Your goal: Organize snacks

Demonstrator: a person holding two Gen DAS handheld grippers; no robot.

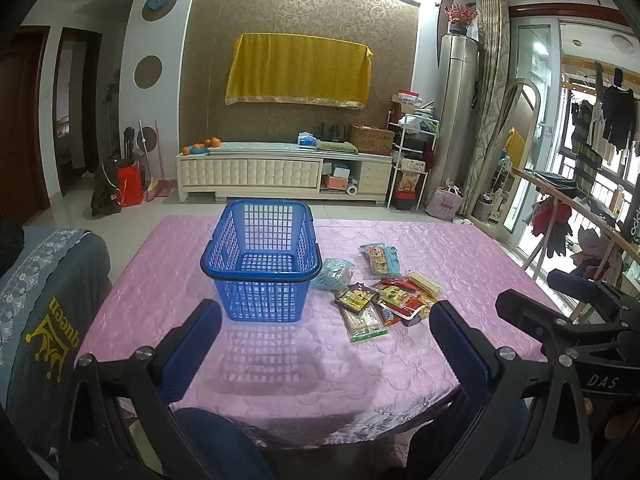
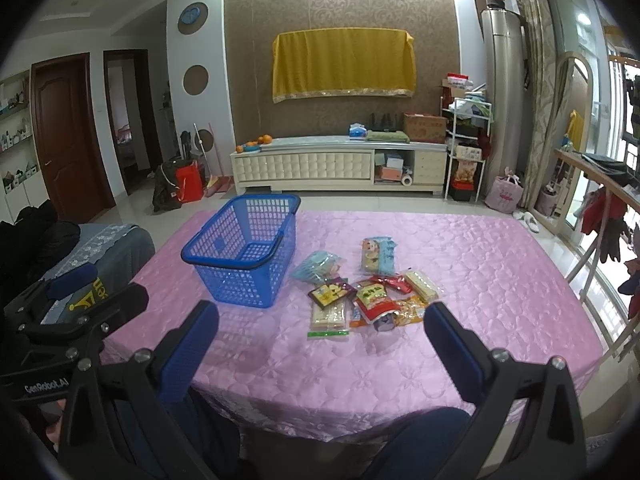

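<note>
Both tools hang at the near edge of the pink table (image 2: 460,248), each with its 2 blue-padded fingers spread wide and nothing between them. The left gripper (image 1: 324,340) looks straight at the blue basket (image 1: 262,260), which stands upright and empty on the left half of the cloth. The right gripper (image 2: 320,340) faces the snacks (image 2: 368,292), a loose heap of small packets just right of the basket, with a pale blue packet (image 2: 316,266) nearest the basket wall and not clearly touching it.

The relation that matters: the heap lies directly ahead of the right gripper and somewhat beyond its fingertips, while from the left gripper it sits off to the right. So the right hand is judged the better placed to pick, and the basket then lies to its left.

The nearest packet, a clear wafer pack with a green strip (image 2: 328,320), runs its long axis roughly near-to-far, so fingers closing left-to-right would cross its narrow width. Packets overlap, so lifting 1 may drag its neighbour.
</note>
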